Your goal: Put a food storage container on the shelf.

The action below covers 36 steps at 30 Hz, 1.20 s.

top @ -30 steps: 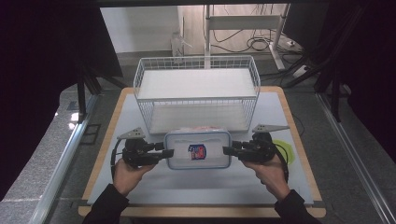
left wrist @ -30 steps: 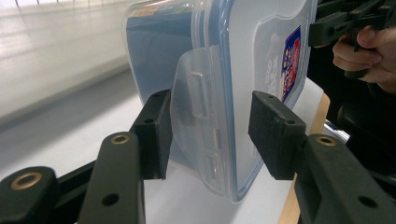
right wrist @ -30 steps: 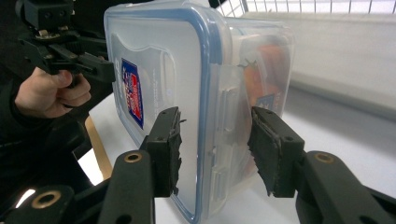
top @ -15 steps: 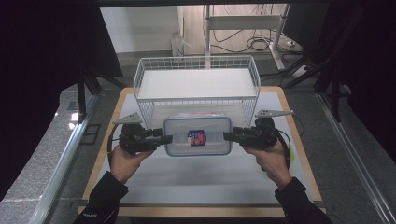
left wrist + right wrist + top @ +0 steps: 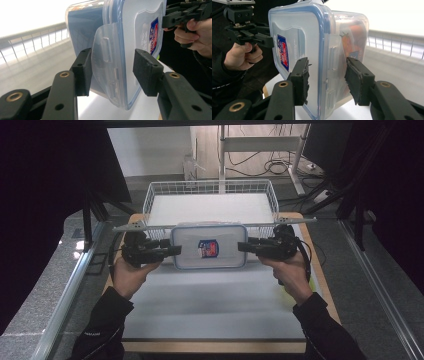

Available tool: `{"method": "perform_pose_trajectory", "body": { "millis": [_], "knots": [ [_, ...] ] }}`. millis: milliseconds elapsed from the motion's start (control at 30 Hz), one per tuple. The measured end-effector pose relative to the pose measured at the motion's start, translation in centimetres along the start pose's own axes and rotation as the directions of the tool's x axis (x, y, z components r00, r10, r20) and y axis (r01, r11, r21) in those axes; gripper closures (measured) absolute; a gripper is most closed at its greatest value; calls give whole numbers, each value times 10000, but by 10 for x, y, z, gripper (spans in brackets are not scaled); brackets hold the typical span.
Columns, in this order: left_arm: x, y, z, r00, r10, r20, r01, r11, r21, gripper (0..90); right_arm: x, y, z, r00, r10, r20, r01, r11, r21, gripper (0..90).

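Observation:
A clear plastic container [image 5: 209, 247] with a blue-rimmed lid and a red-and-blue label hangs in the air in front of the wire basket [image 5: 150, 195]. My left gripper [image 5: 175, 251] is shut on its left end and my right gripper [image 5: 243, 246] on its right end. In the left gripper view the two pads [image 5: 83, 67] clamp the container [image 5: 130, 30] across its side latch. In the right gripper view the pads [image 5: 358, 77] grip the container [image 5: 299, 32] across lid and base; something orange lies inside.
The white wire basket stands at the table's far side, its front rim just behind the container. A white mat [image 5: 210, 305] covers the wooden table [image 5: 215, 346] below. Metal rails [image 5: 65, 295] run along both sides. A yellow-green patch [image 5: 312, 282] lies by the right hand.
Both grippers have lifted the container off the mat and carried it up and away toward the basket's front rim. The grip on both ends is unchanged.

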<state>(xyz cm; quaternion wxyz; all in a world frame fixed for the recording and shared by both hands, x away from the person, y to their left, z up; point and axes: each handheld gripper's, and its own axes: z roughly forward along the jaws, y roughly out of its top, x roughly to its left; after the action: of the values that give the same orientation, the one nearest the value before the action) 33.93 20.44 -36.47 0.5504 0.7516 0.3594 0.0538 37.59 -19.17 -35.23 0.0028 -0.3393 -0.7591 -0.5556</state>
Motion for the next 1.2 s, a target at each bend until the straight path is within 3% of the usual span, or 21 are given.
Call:
{"method": "perform_pose_trajectory", "body": {
  "millis": [267, 733, 1200],
  "knots": [
    [12, 30, -1, 10000, 6, 14, -6, 10000, -39, 511, -5, 30, 2, 10000, -10, 39, 11, 9998, -194, 547],
    [34, 70, 4, 9995, -203, 244, 206, 9997, -100, 516, -21, 67, 7, 9996, 272, 99, -266, 9981, -555, 546],
    [63, 93, 13, 9974, -643, 327, 641, 9979, 67, 515, -35, 99, 21, 9977, 516, 441, -494, 9976, -493, 541]
  ]
}}
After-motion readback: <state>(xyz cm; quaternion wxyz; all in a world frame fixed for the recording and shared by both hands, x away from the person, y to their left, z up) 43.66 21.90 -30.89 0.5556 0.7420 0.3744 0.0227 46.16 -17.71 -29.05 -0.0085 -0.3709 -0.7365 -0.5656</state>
